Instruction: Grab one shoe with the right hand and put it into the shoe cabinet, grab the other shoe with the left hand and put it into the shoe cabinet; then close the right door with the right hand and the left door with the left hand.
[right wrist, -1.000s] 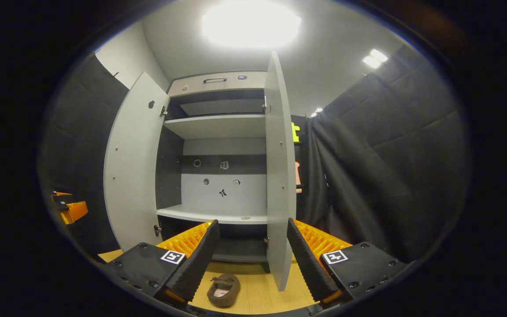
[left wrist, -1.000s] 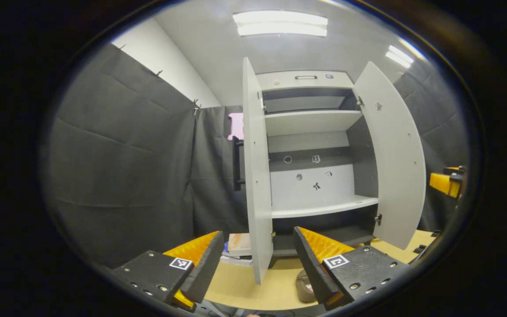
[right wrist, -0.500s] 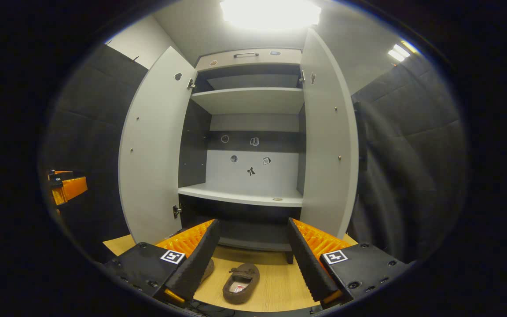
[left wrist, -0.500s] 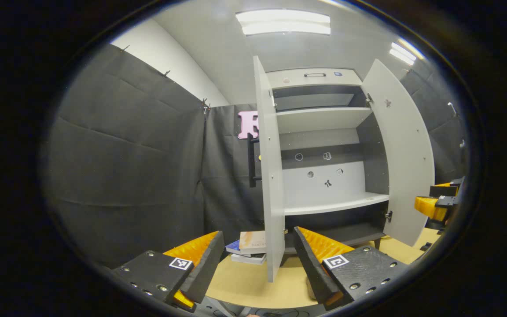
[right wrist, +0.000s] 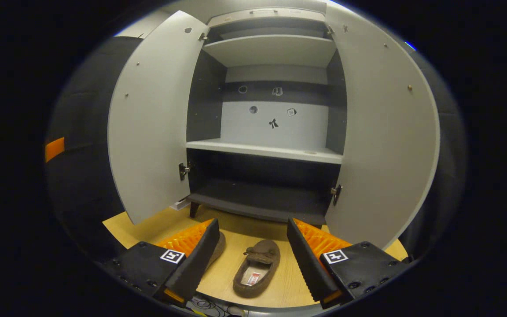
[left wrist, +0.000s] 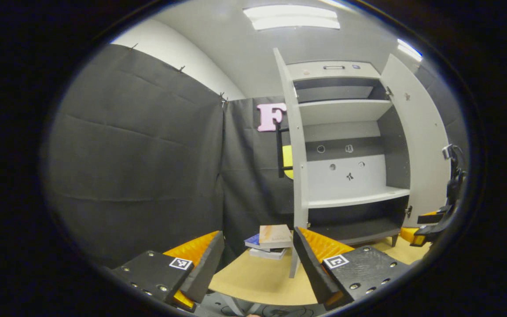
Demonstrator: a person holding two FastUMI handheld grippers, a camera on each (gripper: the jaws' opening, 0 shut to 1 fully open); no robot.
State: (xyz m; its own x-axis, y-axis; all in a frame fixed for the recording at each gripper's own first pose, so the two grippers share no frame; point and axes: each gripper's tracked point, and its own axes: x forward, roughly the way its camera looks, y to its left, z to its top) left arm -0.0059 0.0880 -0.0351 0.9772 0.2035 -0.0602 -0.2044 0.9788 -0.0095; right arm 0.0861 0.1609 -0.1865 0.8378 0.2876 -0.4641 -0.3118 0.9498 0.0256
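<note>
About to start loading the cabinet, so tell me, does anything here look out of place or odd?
Nothing stands out. Both cabinet doors hang open, the shelves look bare, and a brown shoe lies upright on the wooden floor between the open right gripper fingers.

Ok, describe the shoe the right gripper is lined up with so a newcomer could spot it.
Start at the open shoe cabinet. On the wooden floor before it lies a brown slipper, fully visible between the fingers, unlike the other shoe half hidden at its left.

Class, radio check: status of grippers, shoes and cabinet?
Right gripper open above shoe. Left gripper open, holding nothing. Cabinet doors open; nothing in the way.
</note>
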